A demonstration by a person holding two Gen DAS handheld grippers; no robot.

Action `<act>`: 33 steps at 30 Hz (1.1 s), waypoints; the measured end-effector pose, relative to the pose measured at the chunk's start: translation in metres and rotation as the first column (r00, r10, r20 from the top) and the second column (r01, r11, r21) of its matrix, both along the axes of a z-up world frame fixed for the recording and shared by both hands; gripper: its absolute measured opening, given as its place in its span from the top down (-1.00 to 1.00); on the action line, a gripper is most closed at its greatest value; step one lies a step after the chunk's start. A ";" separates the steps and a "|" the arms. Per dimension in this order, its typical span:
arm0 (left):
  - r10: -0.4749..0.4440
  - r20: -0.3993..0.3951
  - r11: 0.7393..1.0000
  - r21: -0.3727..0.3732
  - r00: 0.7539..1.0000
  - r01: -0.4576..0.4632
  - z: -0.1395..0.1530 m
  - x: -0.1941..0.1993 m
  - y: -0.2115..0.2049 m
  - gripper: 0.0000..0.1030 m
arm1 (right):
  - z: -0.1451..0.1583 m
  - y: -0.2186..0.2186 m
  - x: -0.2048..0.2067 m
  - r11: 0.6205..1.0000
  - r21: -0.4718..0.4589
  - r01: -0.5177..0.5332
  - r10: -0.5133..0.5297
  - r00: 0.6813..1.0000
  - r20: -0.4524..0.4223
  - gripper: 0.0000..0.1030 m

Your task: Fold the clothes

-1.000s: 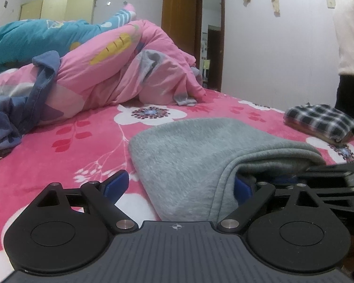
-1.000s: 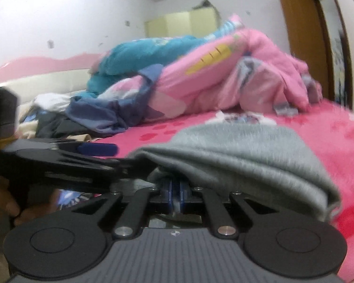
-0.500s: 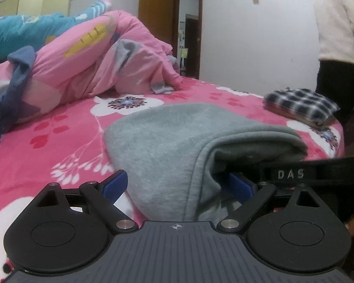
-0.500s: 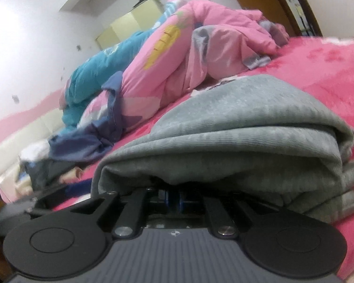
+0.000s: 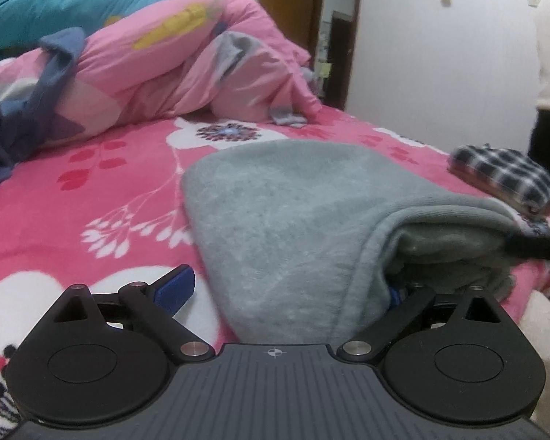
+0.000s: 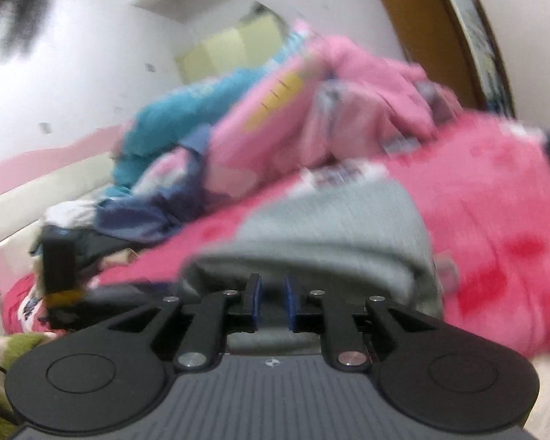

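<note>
Both wrist views are looking low across a pink floral bed (image 5: 102, 179), with the grey garment (image 5: 282, 220) lying folded on it at centre frame, near the bed's near edge. The left tongs (image 5: 286, 289) are standing wide: one blue pad is showing bare at 9 o'clock of the garment's near corner, the other is tucked inside the fold opening at 3 o'clock, so the near edge is sitting between the fingers without being pinched. The right tongs (image 6: 273, 302) are standing narrow, pads parted by a small gap, nothing visibly clamped; the grey garment (image 6: 333, 234) is sitting just beyond them at 12 o'clock, though this view is motion-blurred and contact cannot be judged. Judgement: the fold is looking largely made, and the step in hand is releasing and tidying the near edge. To do it well, the left tongs should be drawing straight back toward 6 o'clock, keeping low and level, so the buried pad is not dragging the upper layer open; the right tongs should be clearing the hem before any lifting. Garment appearance: soft fleecy knit, thick, doubled over with a rounded fold line along the right side, layers gaping slightly at the near right corner, top surface smooth. A folded checked cloth (image 5: 506, 176) is lying well apart at 2 o'clock; a heaped pink quilt (image 5: 187, 62) is sitting at 11 o'clock.
</note>
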State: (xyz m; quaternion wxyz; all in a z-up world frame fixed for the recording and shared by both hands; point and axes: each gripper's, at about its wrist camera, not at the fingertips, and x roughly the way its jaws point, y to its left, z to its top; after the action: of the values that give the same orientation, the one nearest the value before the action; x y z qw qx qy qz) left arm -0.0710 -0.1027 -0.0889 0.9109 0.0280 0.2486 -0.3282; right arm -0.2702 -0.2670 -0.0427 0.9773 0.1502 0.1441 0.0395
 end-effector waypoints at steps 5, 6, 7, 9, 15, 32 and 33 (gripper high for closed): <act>0.043 0.008 0.999 0.013 0.999 -0.043 -0.001 0.002 0.006 -0.95 | 0.020 0.017 0.034 0.996 -0.087 -0.019 0.024 0.998 0.064 0.69; 0.049 0.011 0.999 0.016 0.999 -0.049 -0.001 0.002 0.007 -0.96 | 0.015 0.019 0.044 0.995 -0.100 -0.028 0.030 0.999 0.019 0.69; 0.053 0.008 0.998 0.017 0.999 -0.053 -0.002 0.003 0.009 -0.97 | 0.008 0.021 0.054 0.993 -0.115 -0.038 0.033 0.998 -0.045 0.70; 0.054 -0.012 0.998 0.019 0.998 -0.054 -0.005 0.006 0.011 -1.00 | -0.015 0.017 0.061 0.993 -0.103 -0.066 0.053 0.992 -0.117 0.76; 0.013 -0.047 1.000 -0.017 0.999 -0.014 -0.007 0.006 0.023 -1.00 | -0.033 0.010 0.058 0.993 -0.078 -0.087 0.074 0.985 -0.155 0.80; -0.078 0.132 0.997 -0.011 0.988 0.080 0.036 -0.026 0.024 -0.83 | -0.042 0.003 0.048 0.995 -0.061 -0.073 0.068 0.994 -0.082 0.80; -0.089 0.121 0.995 0.047 0.989 0.084 0.026 -0.024 0.015 -0.84 | -0.042 0.003 0.046 0.996 -0.056 -0.068 0.063 0.995 -0.082 0.80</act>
State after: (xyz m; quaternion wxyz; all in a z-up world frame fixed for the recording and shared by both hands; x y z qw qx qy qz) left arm -0.0949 -0.0879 -0.0629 0.9086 0.0779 0.1973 -0.3597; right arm -0.2237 -0.2639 -0.0847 0.9729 0.1179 0.1893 0.0613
